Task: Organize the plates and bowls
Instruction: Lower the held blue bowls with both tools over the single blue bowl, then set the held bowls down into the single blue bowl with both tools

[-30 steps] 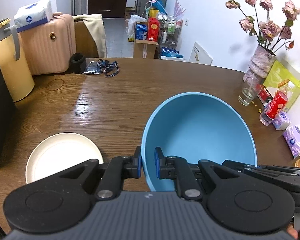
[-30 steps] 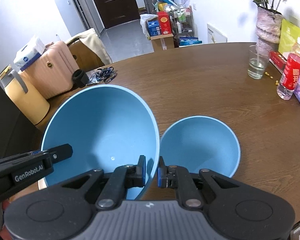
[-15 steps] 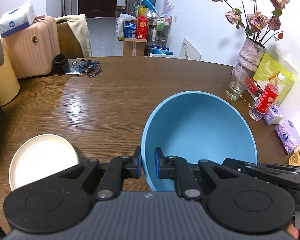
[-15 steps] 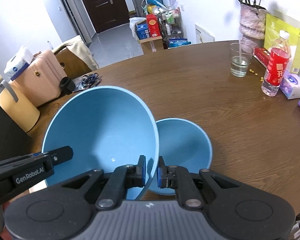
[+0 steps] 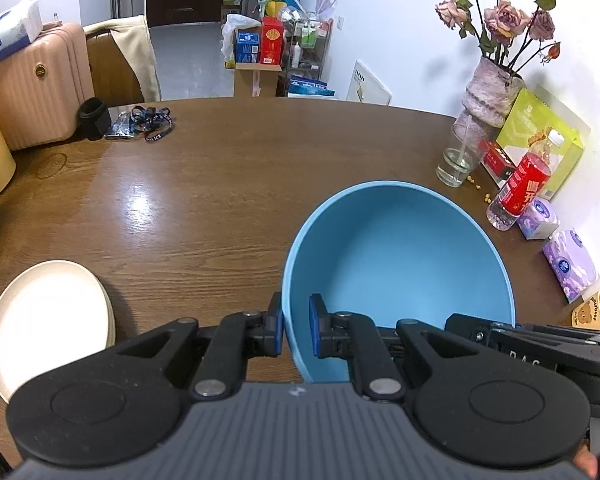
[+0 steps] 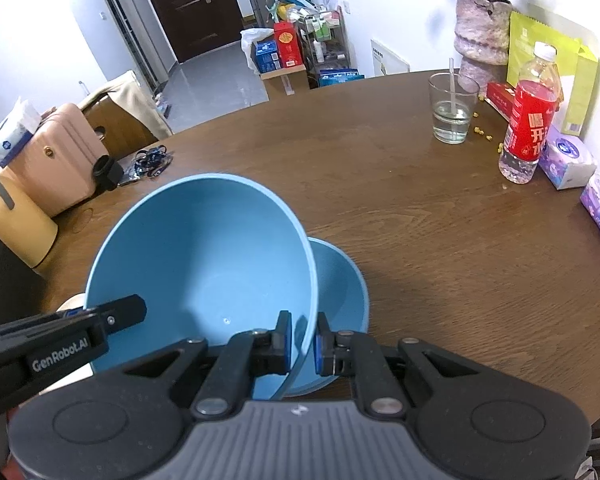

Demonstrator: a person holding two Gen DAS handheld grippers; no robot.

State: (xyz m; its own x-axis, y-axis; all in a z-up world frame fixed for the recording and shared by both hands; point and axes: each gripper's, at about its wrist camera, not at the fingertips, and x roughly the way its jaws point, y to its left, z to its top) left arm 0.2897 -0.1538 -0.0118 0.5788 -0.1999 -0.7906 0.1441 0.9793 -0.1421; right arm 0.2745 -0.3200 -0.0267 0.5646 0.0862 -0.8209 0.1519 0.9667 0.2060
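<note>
A large blue bowl hangs tilted above the brown table, carried by both grippers. My left gripper is shut on its left rim, one pad inside and one outside. My right gripper is shut on the opposite rim of the same bowl. A smaller blue bowl sits on the table, partly hidden under the large bowl's right side. A stack of cream plates lies at the near left in the left wrist view.
Along the right edge stand a glass of water, a red-labelled bottle, a vase of dried roses, tissue packs and a yellow mug. A lanyard lies far left; a pink suitcase stands beyond.
Both grippers carried the large blue bowl sideways toward the smaller bowl, which now sits largely under it. The grips have not changed.
</note>
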